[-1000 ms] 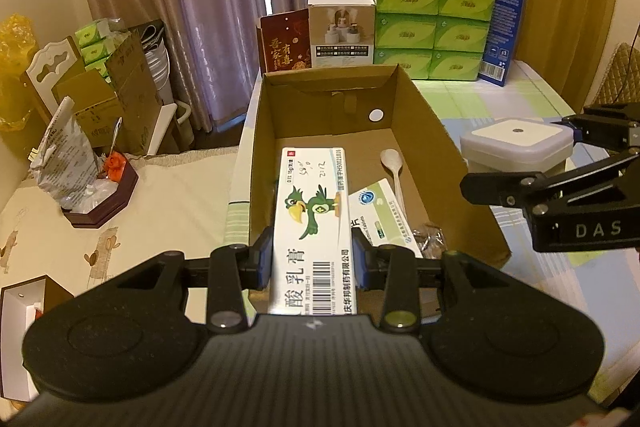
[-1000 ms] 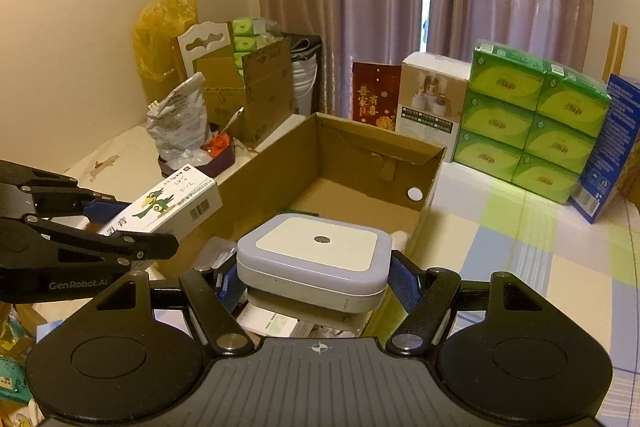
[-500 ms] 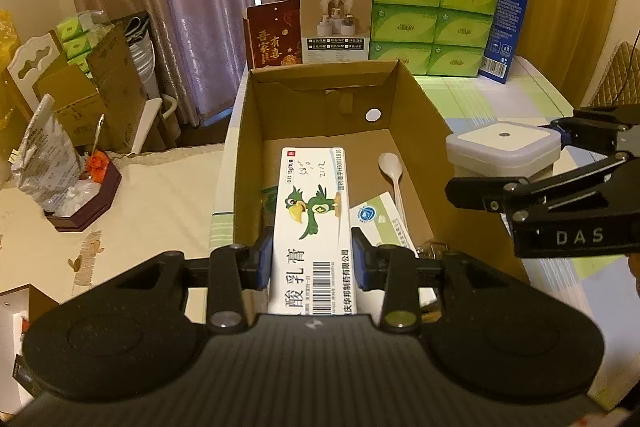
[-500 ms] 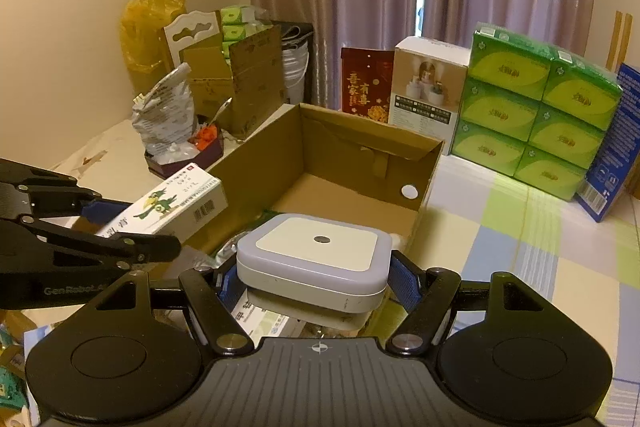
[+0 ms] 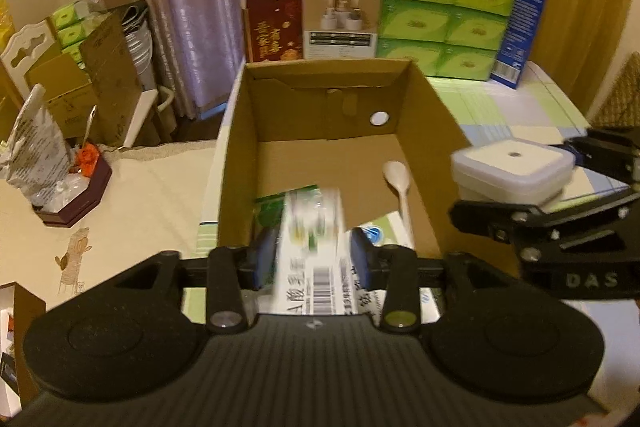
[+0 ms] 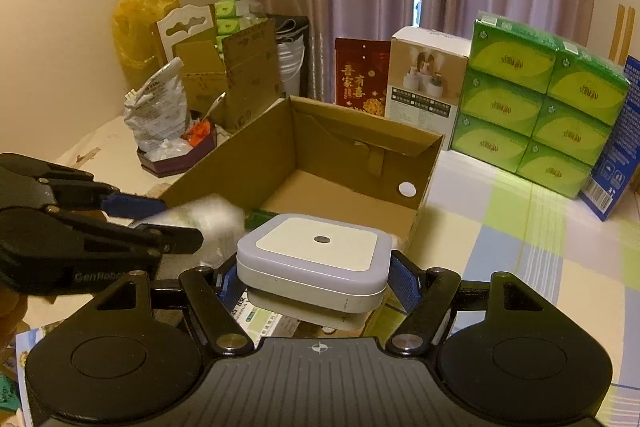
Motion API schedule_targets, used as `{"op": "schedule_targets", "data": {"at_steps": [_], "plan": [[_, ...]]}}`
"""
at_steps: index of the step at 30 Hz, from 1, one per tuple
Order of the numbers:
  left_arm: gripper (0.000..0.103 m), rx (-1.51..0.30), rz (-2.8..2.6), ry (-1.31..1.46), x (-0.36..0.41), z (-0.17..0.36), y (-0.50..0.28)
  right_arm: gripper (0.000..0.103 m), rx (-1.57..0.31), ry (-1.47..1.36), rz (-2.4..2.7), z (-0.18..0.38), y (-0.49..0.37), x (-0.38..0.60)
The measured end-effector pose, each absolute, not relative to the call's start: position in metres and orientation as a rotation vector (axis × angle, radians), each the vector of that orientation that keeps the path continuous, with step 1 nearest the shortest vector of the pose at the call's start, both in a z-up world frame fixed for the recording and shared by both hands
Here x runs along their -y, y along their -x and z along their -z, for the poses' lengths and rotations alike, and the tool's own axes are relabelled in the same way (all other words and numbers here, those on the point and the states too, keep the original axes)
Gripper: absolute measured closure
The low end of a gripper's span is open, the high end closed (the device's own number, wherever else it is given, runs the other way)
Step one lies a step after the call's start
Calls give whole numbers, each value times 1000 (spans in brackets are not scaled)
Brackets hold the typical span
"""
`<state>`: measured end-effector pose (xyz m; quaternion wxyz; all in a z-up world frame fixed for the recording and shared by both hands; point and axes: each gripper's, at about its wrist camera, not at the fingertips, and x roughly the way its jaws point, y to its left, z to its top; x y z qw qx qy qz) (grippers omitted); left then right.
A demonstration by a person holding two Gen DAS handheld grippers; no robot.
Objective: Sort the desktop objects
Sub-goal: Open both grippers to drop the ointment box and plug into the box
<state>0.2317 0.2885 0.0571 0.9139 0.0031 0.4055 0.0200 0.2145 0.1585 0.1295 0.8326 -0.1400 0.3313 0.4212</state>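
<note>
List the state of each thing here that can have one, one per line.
left gripper: fingers spread, open
medicine box: motion-blurred between the left fingers, dropping toward the box
right gripper: shut on the square white device
square white device: held level, beside the box
cardboard box: open-topped
white spoon: lying inside the box

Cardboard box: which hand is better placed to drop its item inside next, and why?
Left. Its tongs have opened above the cardboard box, and the blurred medicine carton looks to be falling in. The right tongs grip the white night light beside the box's right wall.
</note>
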Motion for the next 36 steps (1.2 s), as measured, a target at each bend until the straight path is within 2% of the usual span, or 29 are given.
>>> {"op": "schedule_targets", "data": {"at_steps": [16, 21, 22, 23, 24, 32, 36], "plan": [[60, -819, -58, -10, -302, -63, -216, 33, -716, 274, -912, -128, -217, -167], [56, -810, -66, -3, -305, -65, -211, 32, -718, 230, -940, -130, -221, -173], [51, -808, -68, -1, -306, -66, -210, 28, -721, 215, -948, -130, -224, -173], [44, -804, -70, 3, -307, -66, -208, 18, -722, 205, -951, -131, -226, -173], [42, -799, -71, 6, -307, -67, -206, 15, -713, 195, -948, -133, -226, -172], [16, -757, -86, 14, -301, -73, -181, 15, -715, 169, -894, -138, -224, -142], [6, -741, -109, 34, -297, -76, -165, 11, -748, 149, -862, -138, -214, -120]]}}
